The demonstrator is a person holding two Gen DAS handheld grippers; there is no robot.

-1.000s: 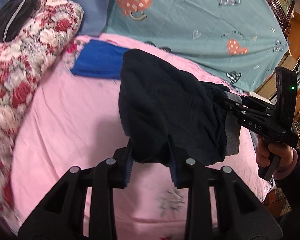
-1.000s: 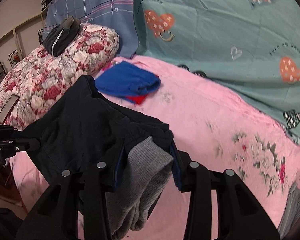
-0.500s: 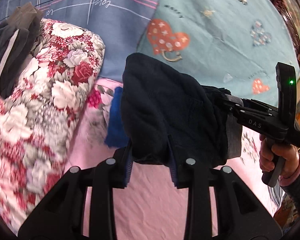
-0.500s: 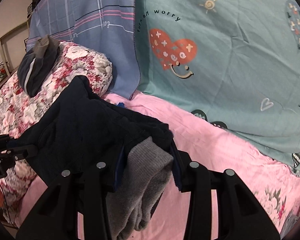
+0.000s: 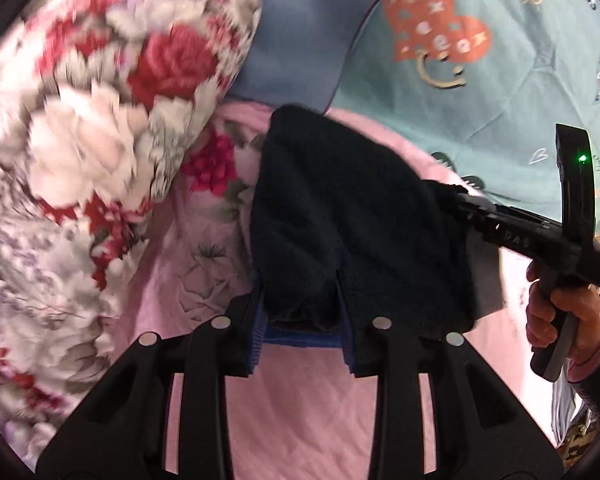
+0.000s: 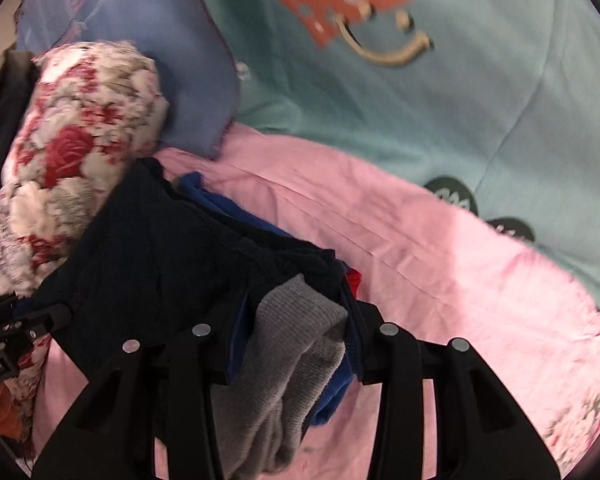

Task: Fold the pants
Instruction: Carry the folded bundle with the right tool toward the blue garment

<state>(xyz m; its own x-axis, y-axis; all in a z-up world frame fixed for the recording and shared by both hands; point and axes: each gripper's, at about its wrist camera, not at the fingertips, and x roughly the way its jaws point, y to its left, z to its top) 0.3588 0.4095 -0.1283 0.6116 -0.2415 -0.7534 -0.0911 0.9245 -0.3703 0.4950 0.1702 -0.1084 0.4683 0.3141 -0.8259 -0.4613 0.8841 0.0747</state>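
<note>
The folded dark navy pants (image 5: pixel 352 224) hang in the air between both grippers, over the pink bed sheet (image 5: pixel 300 392). My left gripper (image 5: pixel 302 312) is shut on one end of the pants. My right gripper (image 6: pixel 296 320) is shut on the other end, where the grey inner waistband (image 6: pixel 296 344) droops between its fingers. The pants also show in the right wrist view (image 6: pixel 172 256). The right gripper also shows in the left wrist view (image 5: pixel 460 204), held by a hand at the right. A folded blue garment (image 6: pixel 220 204) lies on the sheet just beyond and under the pants.
A large floral quilt roll (image 5: pixel 80 140) lies on the left of the bed. A teal heart-print sheet (image 6: pixel 440 100) and a blue-grey sheet (image 6: pixel 140 32) hang behind the bed. A red cloth edge (image 6: pixel 354 280) peeks out under the blue garment.
Both grippers have carried the folded pants forward and left, towards the floral quilt and the blue garment at the back of the bed. The grip on the pants is unchanged.
</note>
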